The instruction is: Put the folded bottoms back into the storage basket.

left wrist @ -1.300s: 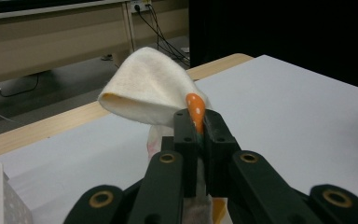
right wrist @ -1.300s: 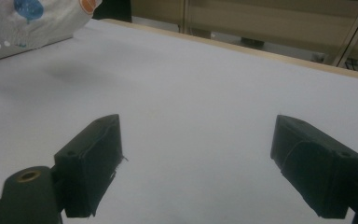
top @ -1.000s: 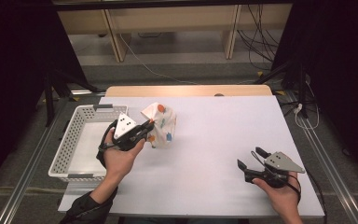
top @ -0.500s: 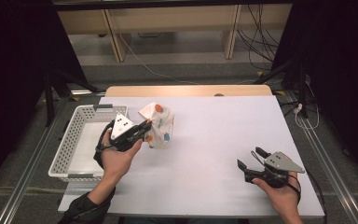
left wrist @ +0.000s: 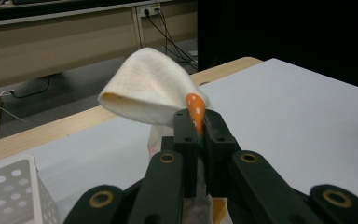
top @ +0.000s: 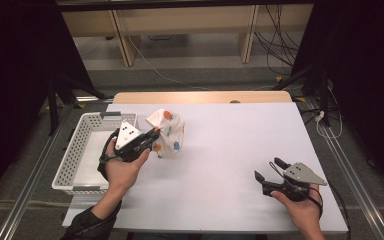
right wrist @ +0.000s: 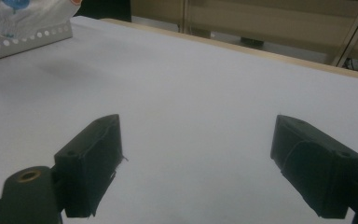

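Item one: a single cream cloth [top: 168, 131] printed with orange and blue spots, held by my left gripper [top: 152, 136], whose jaws are pressed together on its fabric. In the left gripper view the cloth [left wrist: 147, 91] rises above the jaws as a soft cone and an orange spot sits right in the pinch. From above, its bunched length runs from the far table edge toward me, the lower end drooping to the white table [top: 230, 150]; whether that end touches the surface I cannot tell. It sits at the table's left side, just beside the basket. Item two: one white perforated basket [top: 77, 155], to the left of my left hand [top: 122, 167]; nothing stands between it and the cloth except that gripper. Item three: my right gripper [right wrist: 196, 158], one, jaws standing well apart with nothing between them, low over bare table at the near right [top: 269, 171], well apart from the cloth. Count: one cloth, one basket, two grippers.
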Available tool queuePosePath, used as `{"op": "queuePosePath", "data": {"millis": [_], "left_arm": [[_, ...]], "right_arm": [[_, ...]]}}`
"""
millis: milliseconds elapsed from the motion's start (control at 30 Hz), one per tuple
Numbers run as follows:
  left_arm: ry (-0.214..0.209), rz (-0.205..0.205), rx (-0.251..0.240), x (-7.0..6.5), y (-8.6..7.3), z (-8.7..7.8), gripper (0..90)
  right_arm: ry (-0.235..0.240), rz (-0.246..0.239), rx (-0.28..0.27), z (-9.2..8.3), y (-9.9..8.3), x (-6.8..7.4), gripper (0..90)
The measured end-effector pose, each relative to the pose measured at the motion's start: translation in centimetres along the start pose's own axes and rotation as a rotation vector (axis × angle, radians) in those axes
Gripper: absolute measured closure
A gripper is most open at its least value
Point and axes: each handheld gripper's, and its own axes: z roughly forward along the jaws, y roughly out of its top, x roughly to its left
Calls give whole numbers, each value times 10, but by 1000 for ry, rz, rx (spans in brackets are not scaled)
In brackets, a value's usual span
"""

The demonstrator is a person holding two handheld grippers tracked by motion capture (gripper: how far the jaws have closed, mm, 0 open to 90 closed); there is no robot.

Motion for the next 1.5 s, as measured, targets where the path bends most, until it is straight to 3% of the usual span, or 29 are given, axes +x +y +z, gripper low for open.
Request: {"op": "queuePosePath", "data": {"millis": [1500], "left_arm": [[36,-10,-28,14,3,-16,848]], "right_arm": [[-1,0,0,0,0,0,171]]}}
